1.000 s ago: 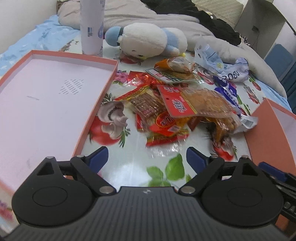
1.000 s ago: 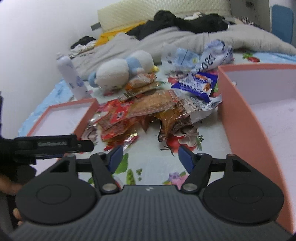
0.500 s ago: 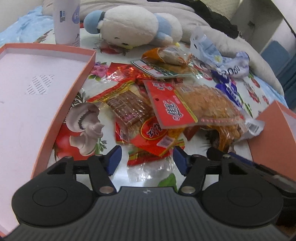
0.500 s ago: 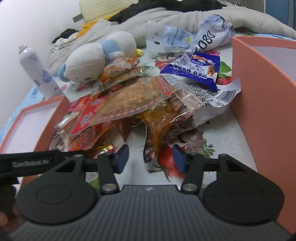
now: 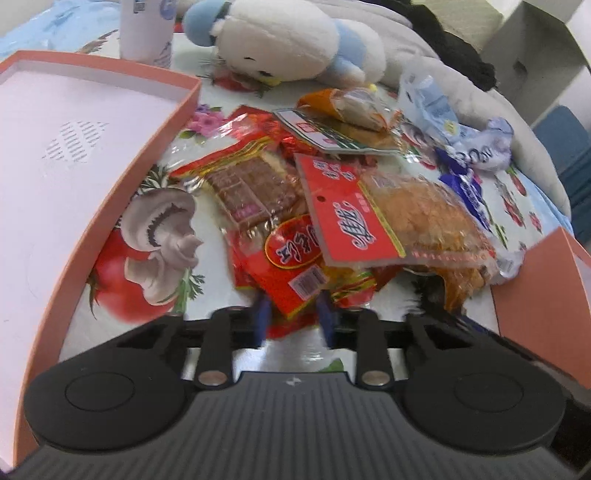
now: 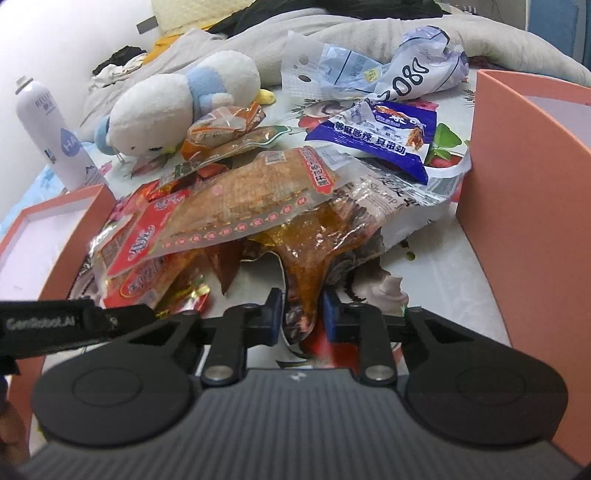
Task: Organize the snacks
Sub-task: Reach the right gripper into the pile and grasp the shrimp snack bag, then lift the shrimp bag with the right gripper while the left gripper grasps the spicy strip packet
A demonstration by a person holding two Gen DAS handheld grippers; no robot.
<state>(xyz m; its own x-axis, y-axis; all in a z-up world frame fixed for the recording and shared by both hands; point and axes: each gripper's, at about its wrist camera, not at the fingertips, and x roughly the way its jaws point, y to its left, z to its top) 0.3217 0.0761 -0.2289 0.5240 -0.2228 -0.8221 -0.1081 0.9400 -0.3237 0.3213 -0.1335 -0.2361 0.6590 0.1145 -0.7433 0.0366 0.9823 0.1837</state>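
A heap of snack packets lies on a flowered tablecloth between two shallow orange boxes. In the left wrist view my left gripper [image 5: 293, 319] is low at the near edge of the heap. Its jaws are closing on the corner of a red packet [image 5: 291, 266], which fills the gap between the blue pads. In the right wrist view my right gripper [image 6: 303, 319] is closing too, with the pads against the hanging end of an amber, foil-lined packet [image 6: 310, 266]. A large packet with a red header [image 5: 388, 214] lies on top of both.
The left box [image 5: 122, 192] and the right box [image 6: 517, 177] flank the heap. Behind it are a white and blue plush toy [image 5: 280, 40], a white spray bottle [image 6: 55, 140], a blue packet [image 6: 384, 136], a crumpled white bag [image 6: 388, 70] and grey bedding [image 6: 295, 33].
Both grippers came down and forward to the near edge of the heap. Their jaws went from wide apart to narrow, each now around a packet end.
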